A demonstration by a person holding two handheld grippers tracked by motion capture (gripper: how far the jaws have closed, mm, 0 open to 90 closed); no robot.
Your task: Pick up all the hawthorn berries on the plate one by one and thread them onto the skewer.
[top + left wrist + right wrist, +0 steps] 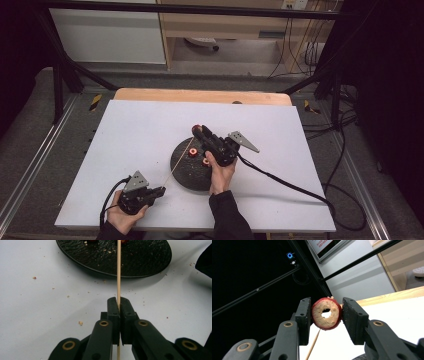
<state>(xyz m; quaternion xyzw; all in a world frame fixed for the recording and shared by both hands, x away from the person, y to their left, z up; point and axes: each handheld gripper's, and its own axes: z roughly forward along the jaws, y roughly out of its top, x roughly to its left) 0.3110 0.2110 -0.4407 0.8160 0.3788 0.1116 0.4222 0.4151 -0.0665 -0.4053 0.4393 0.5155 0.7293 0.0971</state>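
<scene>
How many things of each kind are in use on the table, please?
Red fruit rings: 3, one in the right gripper, two on the plate
Skewer: 1
Black plate: 1
Total: 5

Cored red fruit ring [326,316], thin wooden skewer [118,277]

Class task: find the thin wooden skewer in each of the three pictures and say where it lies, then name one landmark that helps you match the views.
High view: wooden skewer slants from left gripper up over the black plate.
Left gripper view: skewer runs vertically, clamped between the jaws.
Right gripper view: skewer below the red fruit ring.
Shared landmark: white tabletop.
</scene>
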